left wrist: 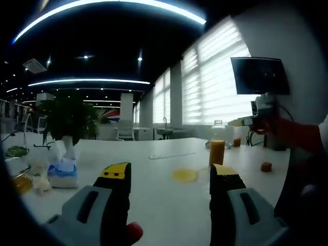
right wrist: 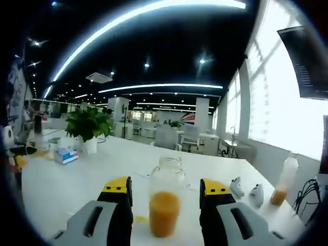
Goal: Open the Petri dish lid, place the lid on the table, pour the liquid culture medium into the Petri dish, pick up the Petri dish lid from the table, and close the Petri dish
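Observation:
In the left gripper view, a Petri dish (left wrist: pixel 185 175) holding yellow medium lies on the white table (left wrist: pixel 154 205), just ahead of my open left gripper (left wrist: pixel 170 174). A thin clear disc, probably the lid (left wrist: pixel 171 155), lies flat further back. A glass jar (left wrist: pixel 217 146) part full of orange liquid stands behind the dish. The right gripper (left wrist: pixel 245 122) comes in from the right beside the jar's top, held by a red-sleeved arm (left wrist: pixel 300 134). In the right gripper view, the jar (right wrist: pixel 165 202) stands uncapped between the spread jaws of my right gripper (right wrist: pixel 166 187), with gaps on both sides.
A tissue box (left wrist: pixel 62 171) and a potted plant (left wrist: pixel 69 120) are at the left; small orange items (left wrist: pixel 266 166) lie to the right. In the right gripper view, a bottle (right wrist: pixel 284 184) with orange liquid and two white objects (right wrist: pixel 237 187) are at the right.

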### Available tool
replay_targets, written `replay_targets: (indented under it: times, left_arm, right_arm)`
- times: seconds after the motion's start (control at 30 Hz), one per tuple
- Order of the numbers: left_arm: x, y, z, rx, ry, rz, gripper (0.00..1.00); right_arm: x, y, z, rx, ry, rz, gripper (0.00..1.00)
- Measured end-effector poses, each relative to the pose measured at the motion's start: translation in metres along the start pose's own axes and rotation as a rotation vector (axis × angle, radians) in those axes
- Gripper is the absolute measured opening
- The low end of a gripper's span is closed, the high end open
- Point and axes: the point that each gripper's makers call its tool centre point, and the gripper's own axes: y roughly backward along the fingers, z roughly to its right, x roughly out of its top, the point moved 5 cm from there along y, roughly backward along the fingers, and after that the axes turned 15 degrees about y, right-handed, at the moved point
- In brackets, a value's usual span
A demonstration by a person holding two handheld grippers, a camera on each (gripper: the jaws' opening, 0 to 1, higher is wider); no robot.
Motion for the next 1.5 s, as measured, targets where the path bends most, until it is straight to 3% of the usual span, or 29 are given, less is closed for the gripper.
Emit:
replay_targets:
  times: [0.33, 0.73, 1.5]
  left_arm:
    - [0.001, 0.003, 0.003, -0.015, -0.014, -0.006, 0.55]
    - [-0.004, 0.010, 0.007, -0.039, -0.019, -0.013, 0.55]
    - [-0.032, 0.022, 0.002, -0.046, 0.018, -0.052, 0.56]
  right_arm:
    - [0.008, 0.043, -0.008, 0.043, 0.014, 0.061, 0.46]
    - [-0.003, 0.084, -0.016, 0.059, 0.027, 0.087, 0.45]
    - [-0.069, 0.133, -0.026, 0.021, -0.112, 0.019, 0.44]
